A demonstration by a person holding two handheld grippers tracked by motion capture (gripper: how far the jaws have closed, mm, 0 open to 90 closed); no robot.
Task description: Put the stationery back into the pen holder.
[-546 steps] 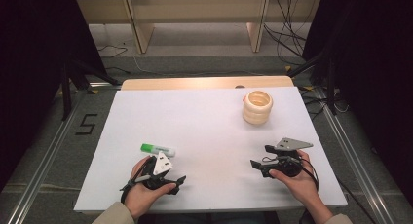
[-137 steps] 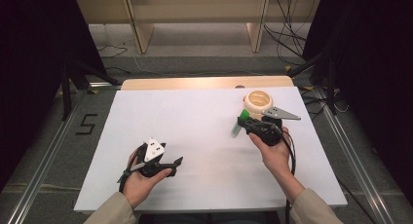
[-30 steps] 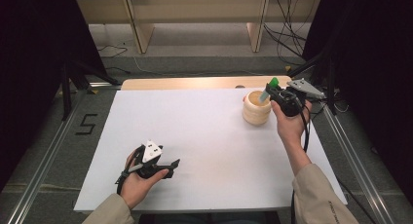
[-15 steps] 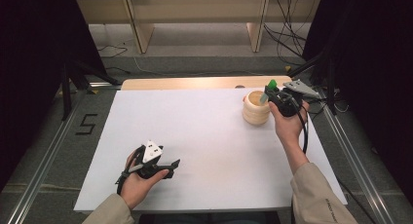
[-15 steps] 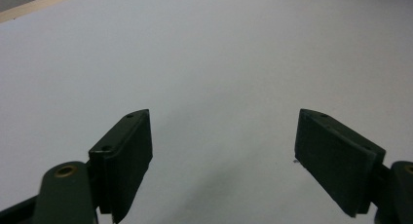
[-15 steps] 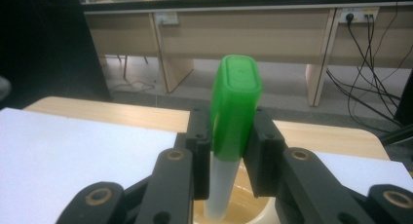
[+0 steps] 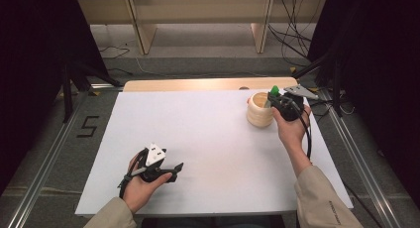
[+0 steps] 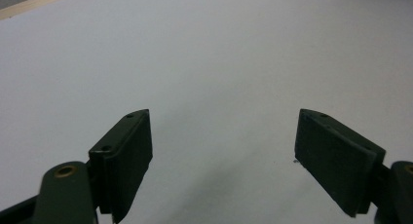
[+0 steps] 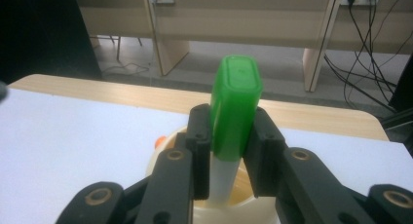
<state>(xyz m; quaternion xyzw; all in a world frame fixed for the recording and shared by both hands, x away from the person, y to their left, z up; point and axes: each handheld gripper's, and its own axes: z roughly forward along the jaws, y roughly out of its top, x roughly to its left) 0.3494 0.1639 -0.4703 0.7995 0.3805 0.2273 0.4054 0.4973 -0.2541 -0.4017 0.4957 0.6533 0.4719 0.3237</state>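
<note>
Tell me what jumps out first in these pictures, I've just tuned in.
The green-capped marker stands upright, clamped by its cap in the right gripper, its white barrel reaching down into the cream holder at the table's far right. The left gripper rests near the front left, jaws open on nothing.

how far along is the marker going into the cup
Done: the green-capped marker is off the table and clamped in the right gripper, upright over the wooden cup. In hand: its lower end sits inside the cup's mouth. Left: letting go. The left gripper rests open on the table.
</note>
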